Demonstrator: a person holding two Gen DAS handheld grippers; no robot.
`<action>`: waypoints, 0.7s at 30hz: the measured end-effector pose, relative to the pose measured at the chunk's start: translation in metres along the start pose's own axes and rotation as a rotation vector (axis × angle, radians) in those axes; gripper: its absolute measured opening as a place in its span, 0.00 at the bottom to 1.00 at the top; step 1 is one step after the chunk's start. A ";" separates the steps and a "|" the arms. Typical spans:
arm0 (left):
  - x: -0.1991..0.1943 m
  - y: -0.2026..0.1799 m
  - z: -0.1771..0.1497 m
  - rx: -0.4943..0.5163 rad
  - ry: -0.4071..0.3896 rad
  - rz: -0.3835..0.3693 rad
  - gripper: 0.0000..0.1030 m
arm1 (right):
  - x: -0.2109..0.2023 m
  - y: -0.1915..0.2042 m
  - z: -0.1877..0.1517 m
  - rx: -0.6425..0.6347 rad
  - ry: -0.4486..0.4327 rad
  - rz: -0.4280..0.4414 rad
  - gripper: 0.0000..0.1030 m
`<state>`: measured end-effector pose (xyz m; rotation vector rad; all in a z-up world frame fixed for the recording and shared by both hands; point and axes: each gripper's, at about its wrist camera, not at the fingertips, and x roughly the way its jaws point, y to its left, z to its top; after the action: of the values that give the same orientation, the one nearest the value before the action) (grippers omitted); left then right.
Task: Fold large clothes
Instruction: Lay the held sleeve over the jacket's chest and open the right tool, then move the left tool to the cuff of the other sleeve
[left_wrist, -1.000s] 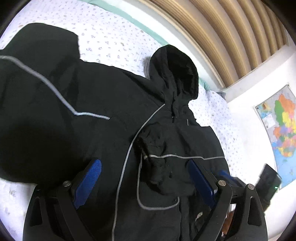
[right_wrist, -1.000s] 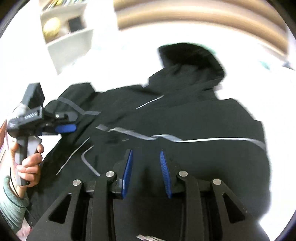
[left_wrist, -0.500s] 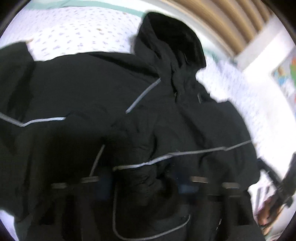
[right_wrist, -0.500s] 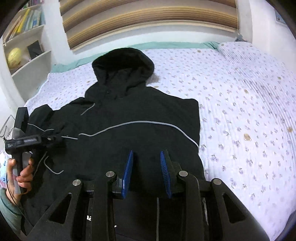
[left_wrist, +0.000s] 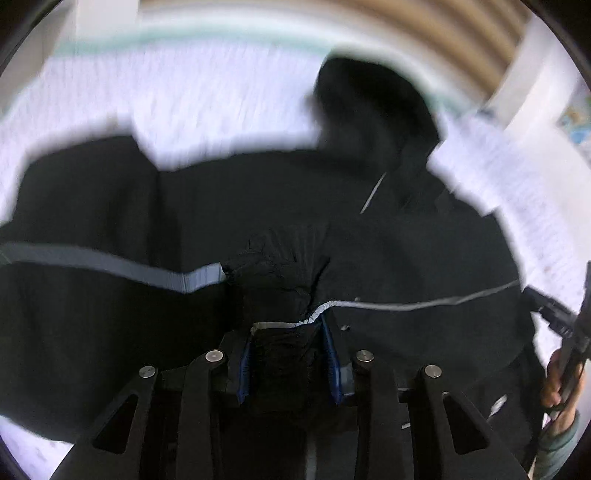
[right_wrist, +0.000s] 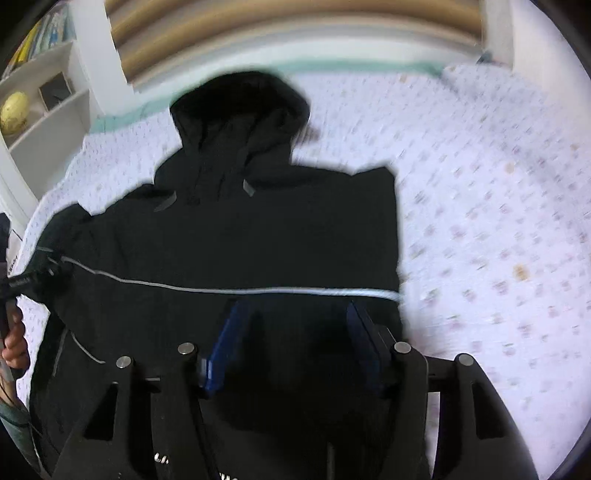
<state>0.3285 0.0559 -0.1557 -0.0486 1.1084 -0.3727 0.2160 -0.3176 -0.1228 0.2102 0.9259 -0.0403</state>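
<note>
A large black hooded jacket (left_wrist: 369, 206) with grey reflective stripes lies spread on the bed, hood toward the headboard; it also fills the right wrist view (right_wrist: 258, 229). My left gripper (left_wrist: 290, 360) is shut on a bunched sleeve cuff (left_wrist: 277, 280) of the jacket, over its front. My right gripper (right_wrist: 295, 350) is open, its blue pads apart above the jacket's lower right part, just below the grey stripe (right_wrist: 258, 290). The left gripper also shows at the far left of the right wrist view (right_wrist: 22, 284). Both views are motion-blurred.
The jacket lies on a white floral bedspread (right_wrist: 480, 221). A slatted wooden headboard (right_wrist: 295, 22) runs along the far side. A white shelf unit (right_wrist: 48, 96) with a yellow ball stands at the left. A map (left_wrist: 578, 125) hangs on the right wall.
My left gripper closed on the sleeve cuff and carried it across the jacket's front. My right gripper's jaws opened wider and it shifted toward the jacket's right side.
</note>
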 end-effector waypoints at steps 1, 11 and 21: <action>0.012 0.004 -0.005 0.001 0.017 0.019 0.40 | 0.012 0.002 -0.002 -0.004 0.028 -0.012 0.61; -0.083 -0.013 -0.017 0.057 -0.270 0.016 0.70 | 0.002 0.023 -0.005 -0.030 0.068 -0.055 0.56; 0.017 -0.038 -0.021 0.017 0.029 -0.035 0.60 | -0.030 0.107 0.010 -0.007 0.015 0.048 0.56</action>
<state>0.3067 0.0178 -0.1712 -0.0477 1.1346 -0.4146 0.2192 -0.2169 -0.0751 0.2264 0.9350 0.0094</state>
